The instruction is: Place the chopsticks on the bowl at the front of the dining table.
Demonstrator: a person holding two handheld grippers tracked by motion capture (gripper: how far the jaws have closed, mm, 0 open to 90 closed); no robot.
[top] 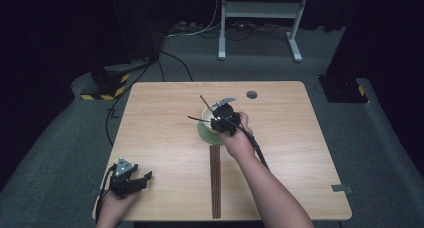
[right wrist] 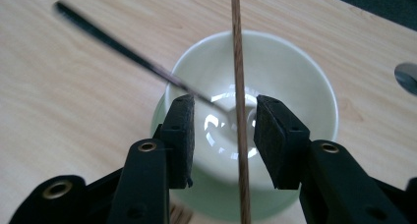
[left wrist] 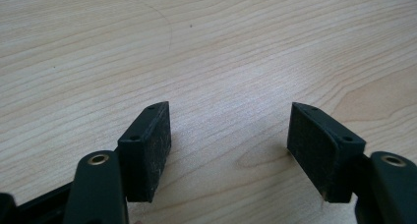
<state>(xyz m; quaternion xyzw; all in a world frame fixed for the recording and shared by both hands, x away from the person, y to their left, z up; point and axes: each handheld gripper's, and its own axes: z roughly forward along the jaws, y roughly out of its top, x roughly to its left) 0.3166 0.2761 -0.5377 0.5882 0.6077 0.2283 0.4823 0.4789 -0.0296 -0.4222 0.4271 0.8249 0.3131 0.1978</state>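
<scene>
My right gripper (right wrist: 223, 135) hangs directly over the bowl (right wrist: 295, 71). Its jaws stand partly apart and press on nothing. The brown stick (right wrist: 239, 62) passes between them, closer to the right pad, with a gap showing on both sides; I judge it released. Its long axis runs straight ahead of the tool, lower end in the bowl, upper end leaning away over the far rim.

Bowl contents: that brown stick and a dark stick (right wrist: 118, 44), blurred, which slants from the bowl's middle out past the left pad. The bowl sits on a green saucer (top: 204, 134).

More sticks (top: 215, 180) lie in a bundle below the right hand, long axis running toward the table's near edge. The right hand is nearer them, so the next pick falls to it.

My left gripper (left wrist: 228, 145) has its jaws wide apart and empty over bare table (left wrist: 221, 47).
</scene>
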